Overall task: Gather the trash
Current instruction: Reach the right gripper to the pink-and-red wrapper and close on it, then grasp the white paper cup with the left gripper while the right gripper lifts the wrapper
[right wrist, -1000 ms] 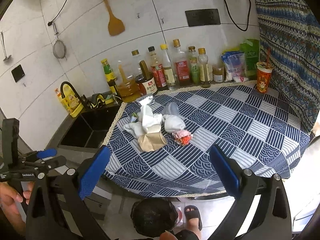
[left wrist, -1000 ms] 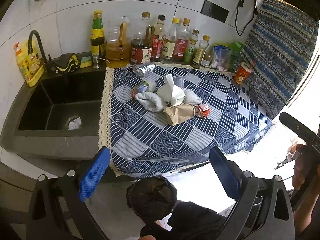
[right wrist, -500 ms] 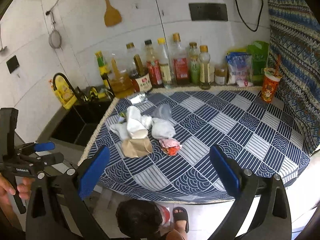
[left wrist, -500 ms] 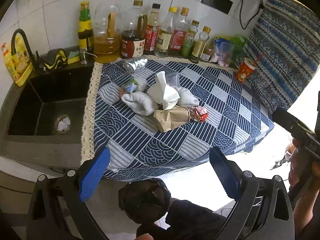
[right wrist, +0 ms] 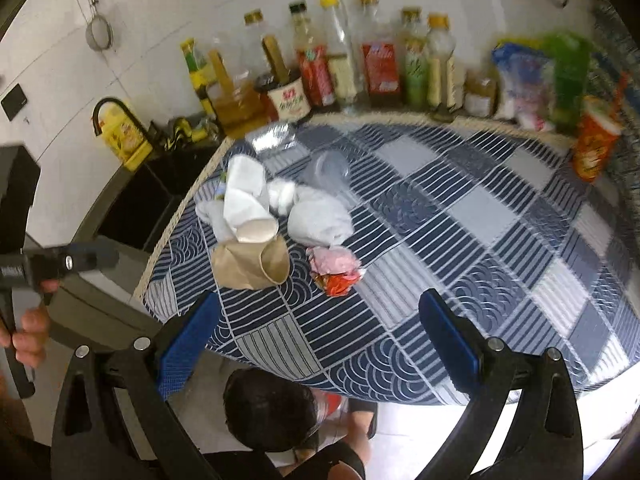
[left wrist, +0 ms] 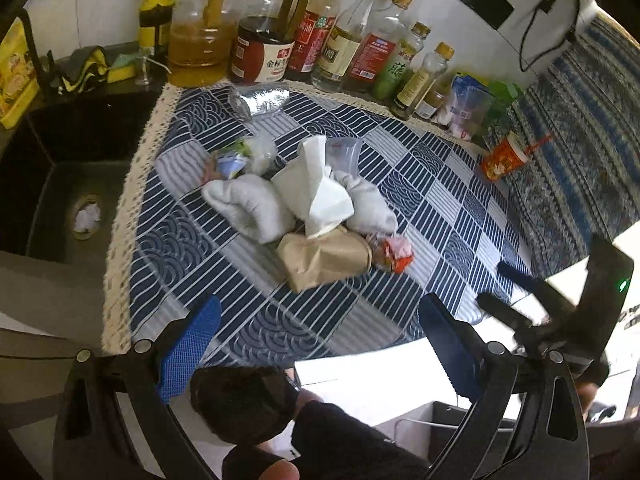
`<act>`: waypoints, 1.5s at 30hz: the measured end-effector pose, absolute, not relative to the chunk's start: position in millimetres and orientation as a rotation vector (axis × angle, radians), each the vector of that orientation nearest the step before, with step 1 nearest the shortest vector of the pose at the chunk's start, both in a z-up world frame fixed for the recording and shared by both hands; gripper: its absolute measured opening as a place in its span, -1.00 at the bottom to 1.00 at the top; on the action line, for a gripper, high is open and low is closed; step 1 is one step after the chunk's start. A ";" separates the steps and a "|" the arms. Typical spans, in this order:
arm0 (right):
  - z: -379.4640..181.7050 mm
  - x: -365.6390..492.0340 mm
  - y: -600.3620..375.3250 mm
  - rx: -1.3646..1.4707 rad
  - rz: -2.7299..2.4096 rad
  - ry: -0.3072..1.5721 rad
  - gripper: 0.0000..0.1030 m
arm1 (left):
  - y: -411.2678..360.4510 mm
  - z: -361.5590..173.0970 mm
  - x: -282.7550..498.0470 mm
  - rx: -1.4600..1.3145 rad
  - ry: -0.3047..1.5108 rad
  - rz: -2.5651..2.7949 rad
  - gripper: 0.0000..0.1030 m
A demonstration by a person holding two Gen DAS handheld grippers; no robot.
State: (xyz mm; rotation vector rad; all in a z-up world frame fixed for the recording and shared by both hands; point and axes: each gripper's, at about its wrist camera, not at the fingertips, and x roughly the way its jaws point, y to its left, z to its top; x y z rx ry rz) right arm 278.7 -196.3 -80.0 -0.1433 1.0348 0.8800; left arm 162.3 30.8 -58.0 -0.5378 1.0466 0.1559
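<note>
Blue-and-white patterned cloth-covered surface (left wrist: 248, 320) with black sink (left wrist: 60, 184) at its left, white wad in drain. Heap of crumpled white tissues, brown paper cup and red wrapper (left wrist: 316, 216) mid-surface, ahead of and apart from left claw (left wrist: 316, 344) and right claw (right wrist: 316, 340). Both spread wide, nothing gripped.

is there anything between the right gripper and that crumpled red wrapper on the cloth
Nothing visible. The right gripper is open above the near table edge, and only bare checked tablecloth lies between it and the red wrapper. The brown paper cup lies to the wrapper's left, off that line.
</note>
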 end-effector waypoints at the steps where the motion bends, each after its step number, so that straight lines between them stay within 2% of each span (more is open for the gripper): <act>1: -86.4 282.6 -192.4 -0.151 0.892 1.049 0.92 | 32.7 -61.4 170.1 -0.551 1.057 0.157 0.87; 8: -124.8 312.8 -179.7 -0.160 0.964 1.122 0.84 | 43.6 -81.3 219.1 -0.598 1.083 0.151 0.87; 13: -149.8 329.8 -168.9 -0.137 1.035 1.163 0.72 | 50.4 -96.9 252.5 -0.543 1.119 0.212 0.84; 15: -163.2 335.1 -162.3 -0.147 1.067 1.176 0.46 | 52.0 -103.7 263.5 -0.548 1.137 0.208 0.84; 19: -176.3 346.0 -154.3 -0.134 1.139 1.181 0.44 | 51.9 -118.3 282.4 -0.544 1.177 0.215 0.84; 21: -177.5 352.4 -153.2 -0.125 1.161 1.177 0.44 | 52.7 -125.7 289.6 -0.547 1.203 0.234 0.74; 22: -178.9 355.4 -152.0 -0.125 1.172 1.182 0.41 | 53.5 -129.0 291.9 -0.550 1.215 0.245 0.74; 23: -180.4 358.0 -150.4 -0.126 1.183 1.190 0.26 | 54.1 -130.9 293.4 -0.549 1.220 0.255 0.73; 24: -182.6 360.2 -147.8 -0.133 1.194 1.195 0.17 | 55.6 -132.2 294.6 -0.549 1.222 0.265 0.69; 25: -184.2 361.2 -146.2 -0.142 1.199 1.198 0.16 | 56.9 -133.6 296.0 -0.549 1.225 0.276 0.67; 27: -187.7 362.1 -142.7 -0.161 1.225 1.203 -0.01 | 58.8 -137.5 299.8 -0.556 1.236 0.291 0.48; 28: -187.9 361.8 -142.9 -0.164 1.232 1.195 -0.01 | 59.0 -139.6 301.4 -0.559 1.242 0.290 0.43; 30: -189.4 363.0 -142.4 -0.165 1.246 1.197 -0.06 | 59.4 -142.8 304.0 -0.556 1.240 0.288 0.10; 36: -188.8 365.3 -146.6 -0.162 1.270 1.198 -0.11 | 60.7 -145.9 306.5 -0.567 1.236 0.300 -0.37; 45: -176.2 367.1 -161.3 -0.156 1.236 1.171 -0.13 | 54.3 -126.5 306.3 -0.546 1.188 0.287 -0.39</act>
